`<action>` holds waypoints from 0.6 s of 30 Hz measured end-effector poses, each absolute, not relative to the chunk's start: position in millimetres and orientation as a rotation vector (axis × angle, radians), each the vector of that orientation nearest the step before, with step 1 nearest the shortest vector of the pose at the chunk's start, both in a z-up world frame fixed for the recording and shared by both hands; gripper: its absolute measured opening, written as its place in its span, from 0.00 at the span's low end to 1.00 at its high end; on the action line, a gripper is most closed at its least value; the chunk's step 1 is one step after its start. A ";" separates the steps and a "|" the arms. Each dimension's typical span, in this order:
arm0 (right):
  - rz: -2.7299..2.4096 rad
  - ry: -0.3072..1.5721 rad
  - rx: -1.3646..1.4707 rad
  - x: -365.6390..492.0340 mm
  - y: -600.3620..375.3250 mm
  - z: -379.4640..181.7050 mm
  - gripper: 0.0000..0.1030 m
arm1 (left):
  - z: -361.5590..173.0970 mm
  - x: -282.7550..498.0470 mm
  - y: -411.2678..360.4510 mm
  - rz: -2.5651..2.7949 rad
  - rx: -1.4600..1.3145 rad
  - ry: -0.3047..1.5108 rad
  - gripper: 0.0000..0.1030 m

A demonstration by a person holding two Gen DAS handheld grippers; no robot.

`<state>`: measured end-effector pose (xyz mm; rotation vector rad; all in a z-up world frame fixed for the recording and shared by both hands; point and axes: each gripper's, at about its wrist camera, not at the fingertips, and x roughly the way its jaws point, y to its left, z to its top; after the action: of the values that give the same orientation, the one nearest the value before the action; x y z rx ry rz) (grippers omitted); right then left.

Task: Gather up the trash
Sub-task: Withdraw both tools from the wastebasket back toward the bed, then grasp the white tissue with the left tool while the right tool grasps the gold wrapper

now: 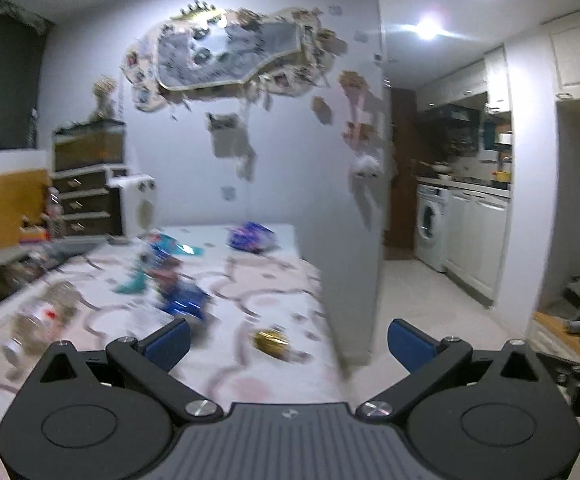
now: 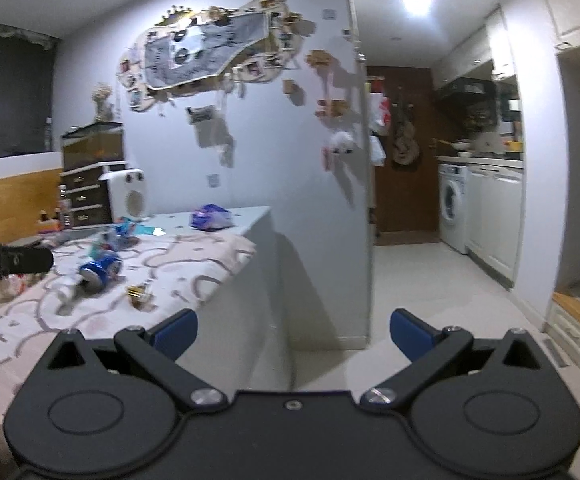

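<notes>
Trash lies on a table with a patterned cloth [image 1: 274,280]. In the left wrist view I see a crushed blue can [image 1: 184,300], a clear plastic bottle [image 1: 42,316], a gold wrapper [image 1: 272,342], a purple bag [image 1: 252,236] and teal scraps [image 1: 132,282]. My left gripper [image 1: 288,340] is open and empty above the table's near edge. In the right wrist view the blue can [image 2: 100,270], gold wrapper [image 2: 140,294] and purple bag [image 2: 212,218] show to the left. My right gripper [image 2: 293,330] is open and empty, right of the table, over the floor.
A white wall [image 2: 290,140] with hanging decorations stands behind the table. A drawer unit [image 2: 86,196] and a white heater [image 2: 128,196] stand at the back left. A kitchen with a washing machine [image 2: 451,204] lies to the right across open floor [image 2: 429,292].
</notes>
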<state>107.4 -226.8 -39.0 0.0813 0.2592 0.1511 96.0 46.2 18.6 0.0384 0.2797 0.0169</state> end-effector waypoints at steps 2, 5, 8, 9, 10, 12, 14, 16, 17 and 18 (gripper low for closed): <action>0.177 0.250 0.081 115.0 -214.8 -36.4 1.00 | 23.6 102.7 62.6 0.057 0.064 0.280 1.00; 0.219 0.245 0.094 127.6 -197.5 -32.0 1.00 | 30.2 119.2 91.4 0.108 0.077 0.290 1.00; 0.235 0.262 0.104 138.1 -183.2 -30.1 1.00 | 33.0 138.7 120.0 0.138 0.060 0.308 1.00; 0.239 0.268 0.103 140.8 -178.9 -30.2 1.00 | 33.9 146.4 129.1 0.135 0.056 0.310 1.00; 0.243 0.271 0.103 143.2 -174.1 -30.3 1.00 | 34.4 154.4 137.6 0.137 0.047 0.316 1.00; 0.251 0.273 0.101 146.4 -165.5 -31.3 1.00 | 32.6 172.3 154.1 0.147 0.025 0.336 1.00; 0.271 0.279 0.100 150.8 -158.0 -31.7 1.00 | 27.3 190.6 166.7 0.143 0.004 0.355 1.00; 0.283 0.280 0.112 155.1 -152.4 -32.3 1.00 | 19.0 210.4 178.8 0.127 -0.021 0.375 0.99; 0.285 0.278 0.116 157.8 -149.4 -32.8 1.00 | 13.9 220.8 184.1 0.115 -0.031 0.388 0.98; 0.285 0.276 0.121 160.2 -147.1 -33.5 1.00 | 8.4 231.3 189.1 0.108 -0.044 0.402 0.96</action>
<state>160.2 -147.1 -33.5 0.1209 0.2756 0.2853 231.3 189.1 8.4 -0.0439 0.4016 0.1081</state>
